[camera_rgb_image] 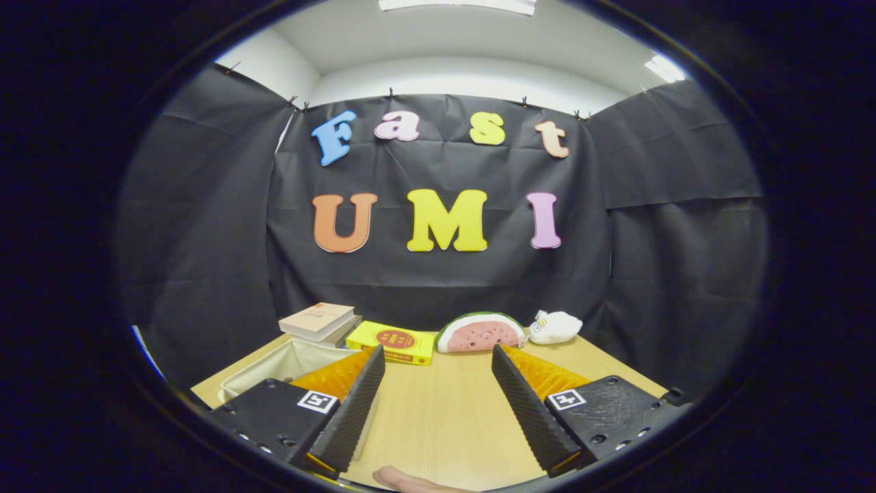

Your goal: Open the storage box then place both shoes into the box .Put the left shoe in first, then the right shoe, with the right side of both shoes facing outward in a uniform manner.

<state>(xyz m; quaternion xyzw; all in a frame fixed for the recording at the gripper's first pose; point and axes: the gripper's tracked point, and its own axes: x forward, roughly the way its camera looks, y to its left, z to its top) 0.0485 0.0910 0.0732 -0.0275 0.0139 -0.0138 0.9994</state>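
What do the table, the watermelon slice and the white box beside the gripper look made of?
Table: pale wood or laminate, faint grain, matte. Watermelon slice: seemingly soft plush, rounded fuzzy edges. White box: probably fabric, its walls look thin and limp. The gripper is open over the bare tabletop.

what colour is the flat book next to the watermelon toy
Yellow with a red round mark, seen in the gripper view: flat book.

Gripper jaws apart over table

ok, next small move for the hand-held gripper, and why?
Probably swing toward the cream box beside the near finger. The hand-held gripper is open over bare table, holding nothing, and I see no shoes here.
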